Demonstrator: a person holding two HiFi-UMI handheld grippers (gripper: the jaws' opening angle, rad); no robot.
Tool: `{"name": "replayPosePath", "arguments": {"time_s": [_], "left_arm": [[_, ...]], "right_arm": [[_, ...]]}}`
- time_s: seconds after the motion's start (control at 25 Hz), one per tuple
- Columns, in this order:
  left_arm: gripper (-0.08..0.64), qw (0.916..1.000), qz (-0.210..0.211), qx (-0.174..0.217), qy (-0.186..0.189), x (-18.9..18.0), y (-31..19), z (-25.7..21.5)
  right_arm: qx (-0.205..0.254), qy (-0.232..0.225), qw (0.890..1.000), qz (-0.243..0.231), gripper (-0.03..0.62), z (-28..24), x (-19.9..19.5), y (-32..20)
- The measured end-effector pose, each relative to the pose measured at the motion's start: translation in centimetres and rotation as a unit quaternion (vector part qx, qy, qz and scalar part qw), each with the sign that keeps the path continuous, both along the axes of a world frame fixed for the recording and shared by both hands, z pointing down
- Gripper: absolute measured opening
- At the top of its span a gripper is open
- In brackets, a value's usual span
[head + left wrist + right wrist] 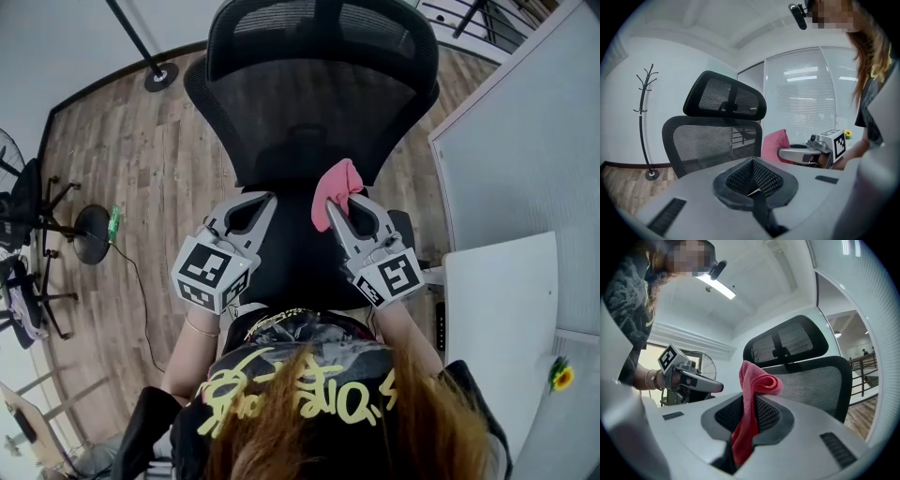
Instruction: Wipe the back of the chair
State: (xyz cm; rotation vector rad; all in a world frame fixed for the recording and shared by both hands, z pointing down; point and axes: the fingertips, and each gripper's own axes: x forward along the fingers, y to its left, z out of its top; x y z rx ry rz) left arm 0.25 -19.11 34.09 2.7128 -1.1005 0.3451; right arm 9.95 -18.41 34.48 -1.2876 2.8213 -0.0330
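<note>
A black mesh office chair (pixel 319 103) stands in front of me, its back (pixel 712 143) and headrest (pixel 787 343) toward both grippers. My right gripper (pixel 339 208) is shut on a pink cloth (pixel 334 190), which bunches up above the jaws (pixel 752 380) close to the chair back's lower part. My left gripper (pixel 251 208) is held beside it on the left, shut with nothing between its jaws (pixel 752 176), a little short of the chair back.
A white desk (pixel 502 319) and a grey partition (pixel 525 159) stand at the right. A coat stand base (pixel 159 75) is on the wooden floor at the far left, its pole (pixel 644 126) by the wall. Another chair (pixel 37 234) and a fan sit at the left edge.
</note>
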Motion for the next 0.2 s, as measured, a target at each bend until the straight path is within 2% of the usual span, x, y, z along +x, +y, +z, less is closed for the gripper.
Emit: {"name": "replayPosePath", "arguments": {"time_s": [0.2], "left_arm": [[-0.008, 1.0, 0.001, 0.001, 0.002, 0.51, 0.35, -0.05]], "right_arm": [[0.0, -0.002, 1.0, 0.003, 0.058, 0.16, 0.56, 0.24]]}}
